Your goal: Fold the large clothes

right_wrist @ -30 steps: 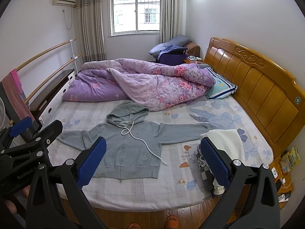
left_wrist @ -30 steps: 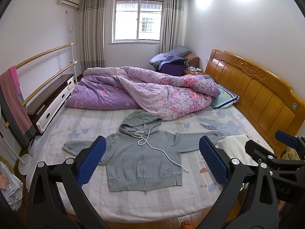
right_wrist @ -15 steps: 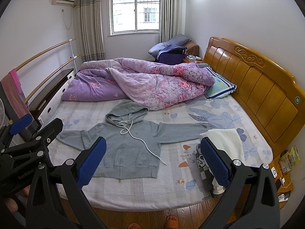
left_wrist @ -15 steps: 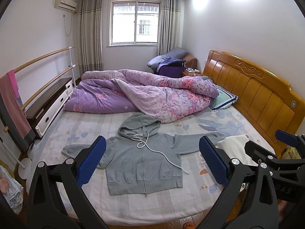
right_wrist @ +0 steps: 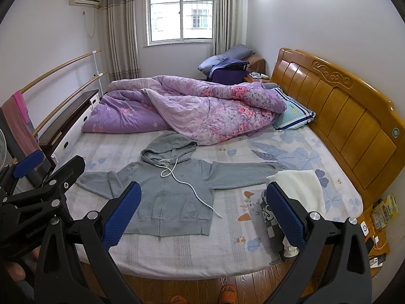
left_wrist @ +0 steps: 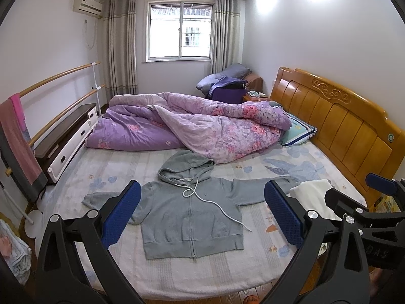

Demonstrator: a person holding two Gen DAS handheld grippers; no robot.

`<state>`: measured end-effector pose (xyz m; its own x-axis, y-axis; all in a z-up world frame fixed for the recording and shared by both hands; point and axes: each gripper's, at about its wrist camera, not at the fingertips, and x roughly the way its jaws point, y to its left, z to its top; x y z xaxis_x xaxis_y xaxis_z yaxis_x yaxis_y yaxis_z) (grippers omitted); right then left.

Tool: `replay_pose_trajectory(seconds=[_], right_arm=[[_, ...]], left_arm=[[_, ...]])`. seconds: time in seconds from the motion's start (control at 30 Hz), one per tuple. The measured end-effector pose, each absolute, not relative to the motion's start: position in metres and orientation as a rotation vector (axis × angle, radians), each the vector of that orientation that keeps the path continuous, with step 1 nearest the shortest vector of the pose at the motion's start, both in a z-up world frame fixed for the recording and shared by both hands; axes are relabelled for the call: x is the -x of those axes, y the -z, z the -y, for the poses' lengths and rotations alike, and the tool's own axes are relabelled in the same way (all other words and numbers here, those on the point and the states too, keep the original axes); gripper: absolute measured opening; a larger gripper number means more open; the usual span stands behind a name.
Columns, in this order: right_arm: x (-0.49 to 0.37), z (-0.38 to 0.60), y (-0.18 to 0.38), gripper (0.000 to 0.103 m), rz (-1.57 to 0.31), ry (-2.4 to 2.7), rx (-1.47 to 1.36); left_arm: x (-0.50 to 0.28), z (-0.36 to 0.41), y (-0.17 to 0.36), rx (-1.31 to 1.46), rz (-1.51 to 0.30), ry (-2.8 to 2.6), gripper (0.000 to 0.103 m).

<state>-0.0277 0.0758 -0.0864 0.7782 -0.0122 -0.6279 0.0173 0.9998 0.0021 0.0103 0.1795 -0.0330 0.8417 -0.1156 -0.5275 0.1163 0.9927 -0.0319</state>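
Note:
A grey zip hoodie [left_wrist: 187, 215] lies flat and face up on the bed, sleeves spread, hood toward the quilt, white drawstring loose across the chest; it also shows in the right wrist view [right_wrist: 169, 192]. My left gripper [left_wrist: 202, 215] is open and empty, held well above the near edge of the bed. My right gripper [right_wrist: 202, 215] is open and empty too, to the right of the left one. Neither touches the hoodie.
A purple floral quilt [left_wrist: 202, 126] is heaped across the far half of the bed. Folded white and patterned clothes [right_wrist: 296, 190] sit at the hoodie's right sleeve. A wooden headboard [right_wrist: 341, 106] stands right, a low cabinet [left_wrist: 65, 136] and rails left. A striped pillow [right_wrist: 293, 116] lies by the headboard.
Both grippers have drawn back and up slightly, so the bed and hoodie sit a little lower and smaller in view. The jaws stay open.

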Motion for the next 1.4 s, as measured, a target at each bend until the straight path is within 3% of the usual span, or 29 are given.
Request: replay_pose_trajectory(seconds=[1.4], right_arm=[[0.0219, -0.0682, 0.0909, 0.095, -0.701, 0.015, -0.004]], left_arm=[[-0.0169, -0.1866, 0.0353, -0.003, -0.571, 0.127, 0.098]])
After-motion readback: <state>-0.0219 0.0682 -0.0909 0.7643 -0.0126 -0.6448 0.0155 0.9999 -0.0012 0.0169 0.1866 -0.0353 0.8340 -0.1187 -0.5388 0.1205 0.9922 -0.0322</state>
